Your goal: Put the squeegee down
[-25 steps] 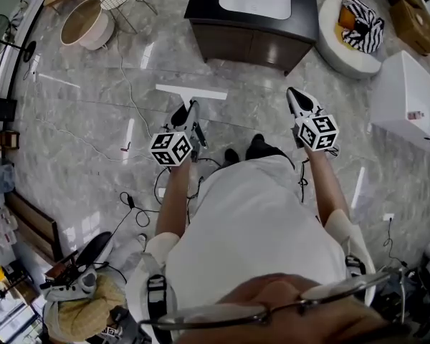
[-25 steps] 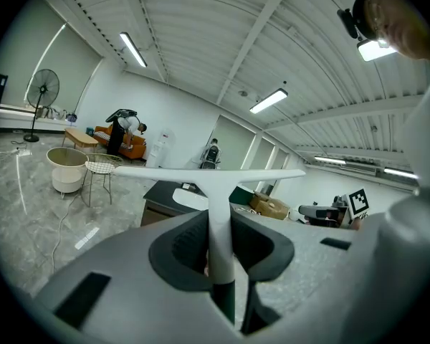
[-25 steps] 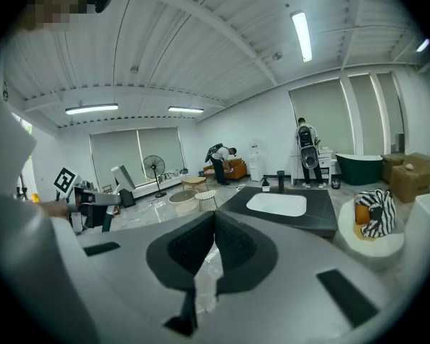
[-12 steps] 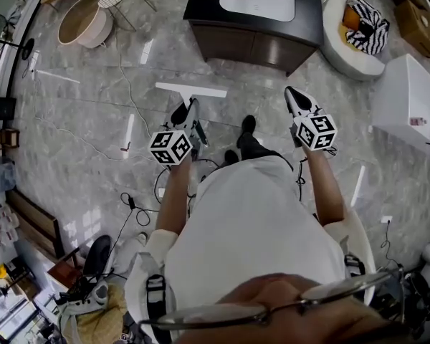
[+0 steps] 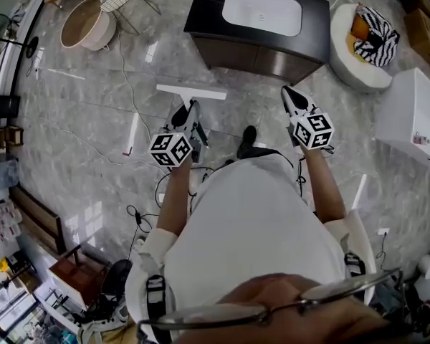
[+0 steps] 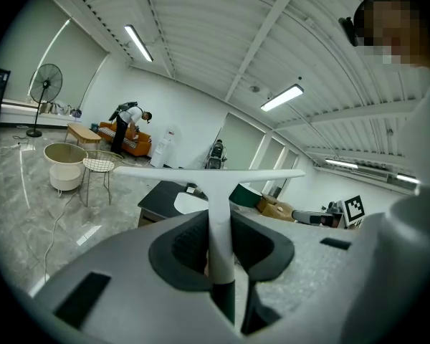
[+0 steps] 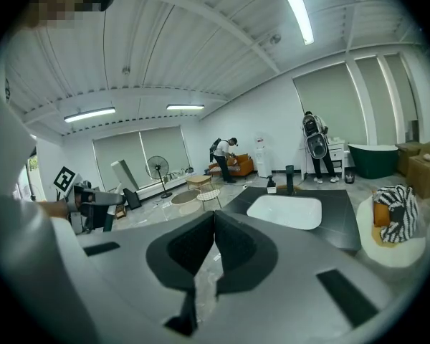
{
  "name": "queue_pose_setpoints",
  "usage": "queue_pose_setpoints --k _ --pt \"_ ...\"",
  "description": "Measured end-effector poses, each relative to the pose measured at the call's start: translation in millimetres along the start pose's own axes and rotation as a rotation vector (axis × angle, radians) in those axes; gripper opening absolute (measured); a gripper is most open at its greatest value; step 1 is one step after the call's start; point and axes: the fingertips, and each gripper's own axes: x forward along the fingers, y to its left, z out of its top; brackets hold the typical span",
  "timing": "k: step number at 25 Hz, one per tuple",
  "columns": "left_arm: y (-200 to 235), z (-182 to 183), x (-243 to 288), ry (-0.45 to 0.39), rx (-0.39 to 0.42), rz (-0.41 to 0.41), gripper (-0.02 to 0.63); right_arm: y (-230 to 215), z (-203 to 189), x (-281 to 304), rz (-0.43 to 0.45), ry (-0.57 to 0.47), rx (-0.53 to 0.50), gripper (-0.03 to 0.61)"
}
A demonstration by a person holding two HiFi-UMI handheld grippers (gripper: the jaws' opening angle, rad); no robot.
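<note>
Squeegee (image 6: 214, 190) handle clamped btwn left claw (image 6: 217, 224) pads, blade out front.

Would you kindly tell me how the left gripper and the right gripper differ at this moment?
The left gripper is clamped on the handle of the white squeegee; the right gripper has its jaws together on nothing. Ahead of the left gripper the squeegee's blade lies crosswise; ahead of the right gripper is the dark vanity. Both are held out in front of the person, over the marble floor.
</note>
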Motion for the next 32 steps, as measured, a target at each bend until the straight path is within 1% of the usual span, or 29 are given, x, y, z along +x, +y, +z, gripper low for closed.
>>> queue_pose_setpoints --k 9,14,21,24,32 --pt "-10.7 26.4 62.8 -0.036 -0.01 0.027 0.072 -48.4 24.5 37.3 0.061 0.007 -0.008 0.006" --pt "-18.7 32.7 85.5 -0.03 -0.002 0.029 0.072 -64.2 28.6 47.3 0.076 0.02 -0.003 0.006" --pt "-8.1 35.3 103.4 -0.017 -0.012 0.046 0.072 -73.5 33.9 69.0 0.074 0.015 0.037 0.006" --pt "-3.4 37.4 112.2 -0.017 -0.016 0.049 0.072 -77.1 33.6 77.0 0.078 0.021 0.036 0.006" --pt "19.0 52.4 149.7 -0.017 0.0 0.012 0.072 -94.2 41.4 104.8 0.038 0.029 0.039 0.006"
